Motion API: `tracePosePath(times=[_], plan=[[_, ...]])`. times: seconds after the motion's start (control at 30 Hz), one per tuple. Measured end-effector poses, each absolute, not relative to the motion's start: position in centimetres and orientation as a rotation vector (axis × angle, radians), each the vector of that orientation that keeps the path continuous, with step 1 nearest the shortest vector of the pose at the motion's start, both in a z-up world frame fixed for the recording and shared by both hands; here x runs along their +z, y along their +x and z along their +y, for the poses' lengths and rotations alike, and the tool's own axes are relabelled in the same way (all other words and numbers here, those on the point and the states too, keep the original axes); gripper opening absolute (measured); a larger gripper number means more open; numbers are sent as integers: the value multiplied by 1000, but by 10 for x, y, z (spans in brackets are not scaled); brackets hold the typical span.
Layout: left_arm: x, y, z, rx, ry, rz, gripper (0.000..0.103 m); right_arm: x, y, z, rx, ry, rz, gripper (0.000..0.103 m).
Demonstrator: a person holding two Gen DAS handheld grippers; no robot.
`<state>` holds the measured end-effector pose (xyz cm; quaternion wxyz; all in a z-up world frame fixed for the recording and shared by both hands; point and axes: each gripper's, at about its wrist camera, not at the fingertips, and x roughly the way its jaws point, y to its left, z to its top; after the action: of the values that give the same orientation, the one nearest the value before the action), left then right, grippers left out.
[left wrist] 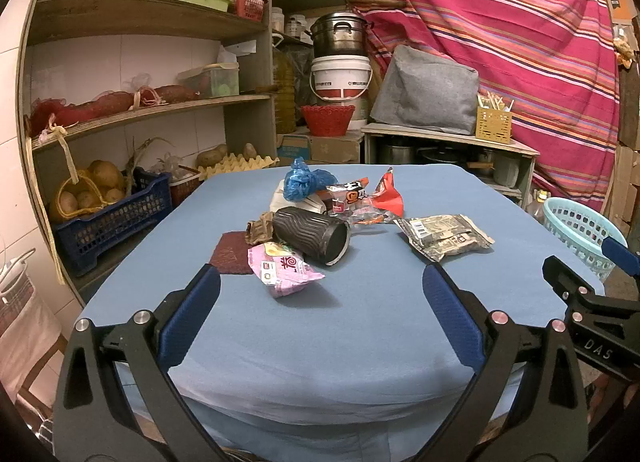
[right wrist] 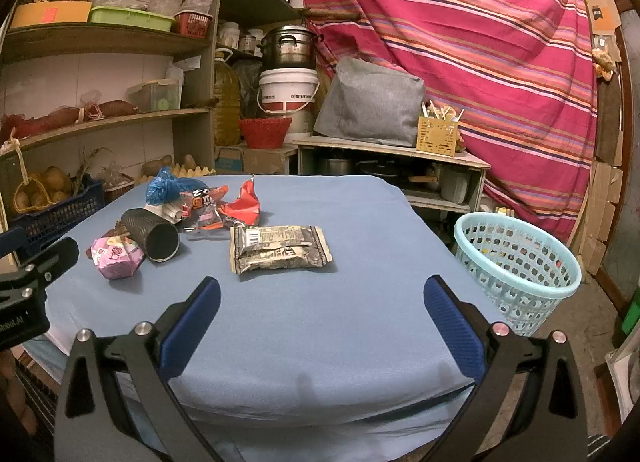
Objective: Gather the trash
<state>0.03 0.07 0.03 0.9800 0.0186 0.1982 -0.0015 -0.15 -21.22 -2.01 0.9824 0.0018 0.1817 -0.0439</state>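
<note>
Left gripper (left wrist: 322,282) jaws spread wide, nothing held, above near table (left wrist: 360,342) edge. Right gripper (right wrist: 322,286) same: released, empty. Pink wrapper (left wrist: 286,266) just ahead of left jaws, between fingertips. Black cup (left wrist: 314,234) on side behind it, touching. Grey wrapper (right wrist: 278,248) ahead of right jaws. Red wrappers (left wrist: 366,198), blue bag (left wrist: 300,178) farther. Basket (right wrist: 516,266) on floor, right of right jaws.

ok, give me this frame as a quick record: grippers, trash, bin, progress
left gripper: open, empty, short of the pile
right gripper: open, empty
trash on table: pink packet, black cup on its side, grey wrapper, red wrappers, blue bag
bin: light blue basket on the floor, right of the table
progress: nothing picked up yet
</note>
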Motion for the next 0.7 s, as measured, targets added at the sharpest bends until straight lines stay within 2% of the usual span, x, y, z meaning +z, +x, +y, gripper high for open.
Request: tracePosePath(times=[0.7], plan=[[0, 0, 1, -4, 37, 400, 98, -24, -2, -214, -89, 2, 371, 99]])
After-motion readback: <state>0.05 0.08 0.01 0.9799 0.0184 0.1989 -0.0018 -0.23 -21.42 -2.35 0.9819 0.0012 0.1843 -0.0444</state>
